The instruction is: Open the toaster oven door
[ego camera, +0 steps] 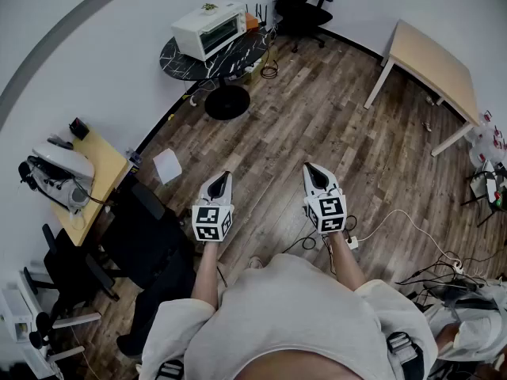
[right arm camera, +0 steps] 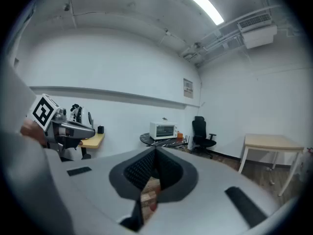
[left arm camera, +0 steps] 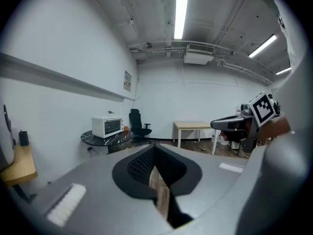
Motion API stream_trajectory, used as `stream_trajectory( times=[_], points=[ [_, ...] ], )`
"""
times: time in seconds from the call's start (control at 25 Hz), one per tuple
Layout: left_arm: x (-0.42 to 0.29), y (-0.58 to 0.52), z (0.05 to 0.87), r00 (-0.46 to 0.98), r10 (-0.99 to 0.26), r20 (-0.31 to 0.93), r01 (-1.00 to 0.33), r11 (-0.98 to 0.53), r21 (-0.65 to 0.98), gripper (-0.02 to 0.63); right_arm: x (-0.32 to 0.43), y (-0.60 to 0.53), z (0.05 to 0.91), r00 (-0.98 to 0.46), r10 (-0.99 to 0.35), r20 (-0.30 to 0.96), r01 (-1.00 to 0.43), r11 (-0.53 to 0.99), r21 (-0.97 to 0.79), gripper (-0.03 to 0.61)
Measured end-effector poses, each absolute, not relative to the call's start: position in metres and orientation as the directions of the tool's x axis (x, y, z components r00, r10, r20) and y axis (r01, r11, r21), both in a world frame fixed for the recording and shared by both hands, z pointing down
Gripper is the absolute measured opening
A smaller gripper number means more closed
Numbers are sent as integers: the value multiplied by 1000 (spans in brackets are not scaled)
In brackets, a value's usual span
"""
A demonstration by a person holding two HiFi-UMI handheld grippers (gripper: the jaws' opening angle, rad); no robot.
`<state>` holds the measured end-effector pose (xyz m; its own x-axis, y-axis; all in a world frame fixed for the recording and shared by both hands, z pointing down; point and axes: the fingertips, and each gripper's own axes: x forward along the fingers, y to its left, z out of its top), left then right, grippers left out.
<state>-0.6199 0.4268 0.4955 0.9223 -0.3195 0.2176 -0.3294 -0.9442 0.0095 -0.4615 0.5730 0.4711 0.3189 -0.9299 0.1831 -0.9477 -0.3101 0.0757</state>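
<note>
A white toaster oven (ego camera: 208,28) with its glass door closed stands on a round black marble table (ego camera: 184,60) far across the room; it also shows small in the left gripper view (left arm camera: 107,126) and the right gripper view (right arm camera: 163,129). My left gripper (ego camera: 223,180) and right gripper (ego camera: 310,169) are held side by side over the wooden floor, far short of the oven. Both are shut with nothing between the jaws. Each gripper appears in the other's view: the right gripper (left arm camera: 215,125) and the left gripper (right arm camera: 92,129).
A black office chair (ego camera: 304,5) stands beside the marble table. A light wooden table (ego camera: 434,66) is at the right. A desk with equipment (ego camera: 99,169) and a black chair (ego camera: 142,240) sit at the left. Cables (ego camera: 412,228) trail over the floor.
</note>
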Motion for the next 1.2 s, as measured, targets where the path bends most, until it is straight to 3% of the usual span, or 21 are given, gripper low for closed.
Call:
stream_trajectory(
  times=[0.6, 0.68, 0.8, 1.2],
  points=[
    [-606, 433, 497, 920, -319, 228, -329, -944, 4, 11, -453, 576, 475, 263, -951, 161, -965, -263, 22, 19],
    [-602, 436, 497, 919, -322, 226, -332, -943, 3, 11, -453, 577, 476, 242, -957, 160, -970, -242, 24, 102],
    [-593, 443, 498, 919, -324, 226, -333, -943, 1, 11, -449, 580, 479, 228, -959, 167, -974, -225, 36, 163],
    [-559, 470, 507, 916, -326, 233, -335, -942, -3, 11, -421, 597, 488, 210, -964, 161, -978, -206, 39, 184]
  ],
)
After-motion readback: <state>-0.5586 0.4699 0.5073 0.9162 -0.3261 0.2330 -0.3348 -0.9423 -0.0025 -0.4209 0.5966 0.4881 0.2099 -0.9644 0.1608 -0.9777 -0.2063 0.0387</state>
